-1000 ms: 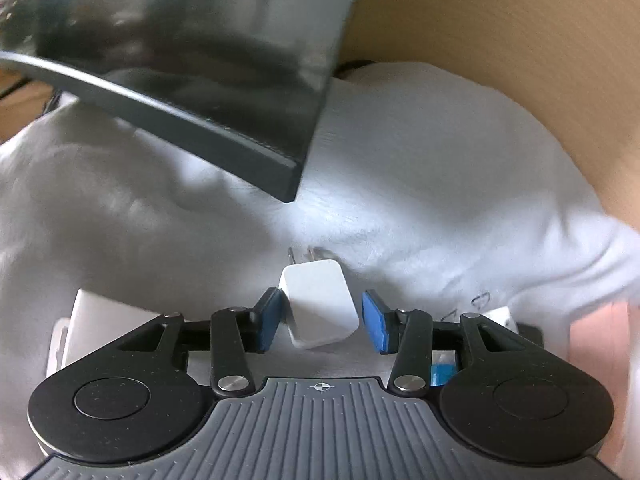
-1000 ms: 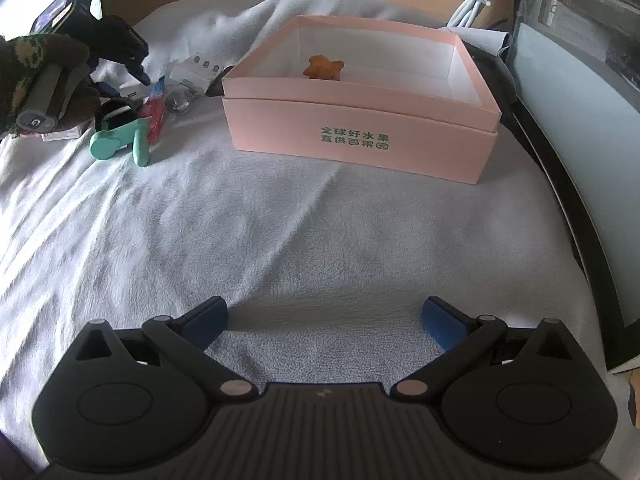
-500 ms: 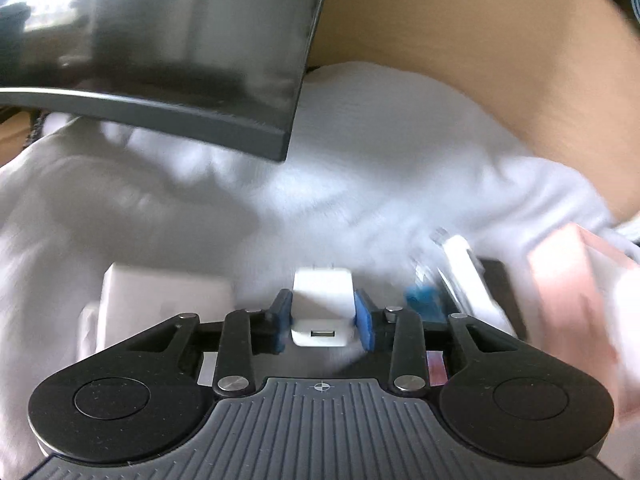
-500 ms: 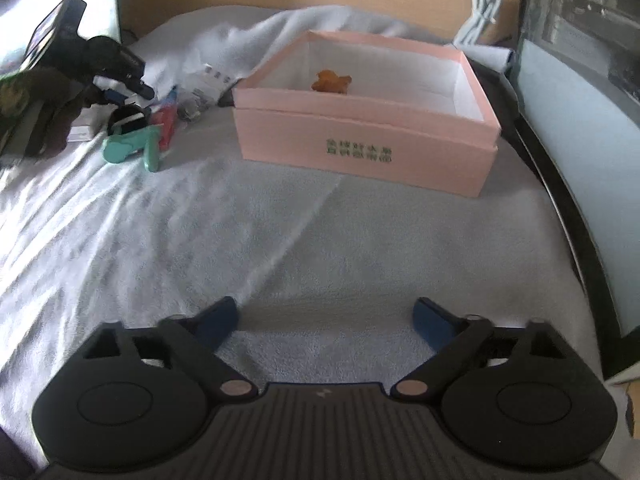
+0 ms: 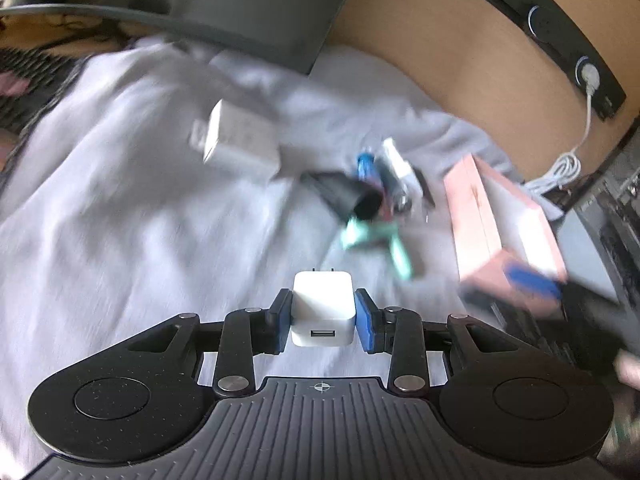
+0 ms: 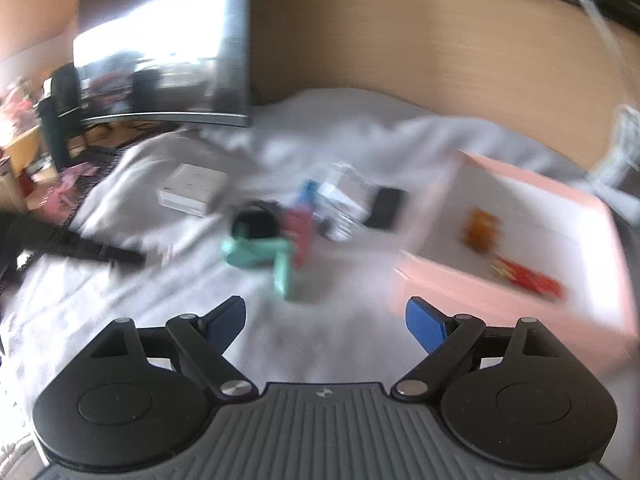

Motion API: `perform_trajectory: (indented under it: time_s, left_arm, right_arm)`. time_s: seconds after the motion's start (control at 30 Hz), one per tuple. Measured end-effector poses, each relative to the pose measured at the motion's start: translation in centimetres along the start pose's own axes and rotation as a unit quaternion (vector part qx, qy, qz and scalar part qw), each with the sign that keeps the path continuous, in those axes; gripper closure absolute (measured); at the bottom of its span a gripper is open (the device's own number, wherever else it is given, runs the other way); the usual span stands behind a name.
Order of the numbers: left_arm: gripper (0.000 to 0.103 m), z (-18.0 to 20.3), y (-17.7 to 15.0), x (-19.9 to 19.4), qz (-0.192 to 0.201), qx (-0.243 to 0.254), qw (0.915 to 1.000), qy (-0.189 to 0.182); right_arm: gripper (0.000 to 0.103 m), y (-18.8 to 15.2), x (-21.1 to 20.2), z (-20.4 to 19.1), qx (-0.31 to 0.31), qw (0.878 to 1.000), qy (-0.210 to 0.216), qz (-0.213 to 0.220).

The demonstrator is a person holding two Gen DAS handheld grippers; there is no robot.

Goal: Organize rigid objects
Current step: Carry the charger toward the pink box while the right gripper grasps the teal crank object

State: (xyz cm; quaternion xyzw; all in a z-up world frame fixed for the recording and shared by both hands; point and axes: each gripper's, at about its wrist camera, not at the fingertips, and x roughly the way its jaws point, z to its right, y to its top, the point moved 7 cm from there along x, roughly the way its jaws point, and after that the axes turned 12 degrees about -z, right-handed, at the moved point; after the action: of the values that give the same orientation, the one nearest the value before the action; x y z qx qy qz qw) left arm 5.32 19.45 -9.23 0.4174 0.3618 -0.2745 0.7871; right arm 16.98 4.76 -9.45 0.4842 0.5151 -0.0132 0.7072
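One white USB charger (image 5: 322, 309) sits clamped in the left gripper (image 5: 322, 314), lifted over the cloth-covered surface (image 5: 120, 248). The right gripper (image 6: 325, 322) hangs with jaws apart, empty. One pink box (image 6: 532, 240) holds what look like two blurred items; bare cloth lies before it.

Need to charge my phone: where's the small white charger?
Left wrist view, centre: the white charger is clamped in the left hand-held gripper, above the grey cloth.

Both wrist cameras are looking down from close above the grey cloth (image 5: 120, 208), seemingly sharing the pink box (image 6: 520, 300) and blurred clutter.
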Motion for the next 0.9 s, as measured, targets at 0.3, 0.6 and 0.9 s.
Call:
perform_trajectory:
  time_s: [0.3, 0.6, 0.9]
  left_arm:
    - [0.066, -0.7, -5.4, -2.2, -0.008, -0.021, 0.9995, 0.021]
    - [0.066, 0.7, -7.3, -1.5, -0.034, 0.001, 0.9994, -0.001]
    - [0.066, 5.9, -6.9, 1.6, -0.098, 0.109, 0.9874, -0.06]
  right_arm:
    - [0.015, 4.4, 8.1, -3.1, 0.03, 0.997, 0.041, -0.053]
    - [0.032, 3.8, 8.9, -3.6, -0.006, 0.996, 0.016, -0.085]
    - [0.032, -1.6, 0.1, -1.0, -0.003, 0.997, 0.01, -0.074]
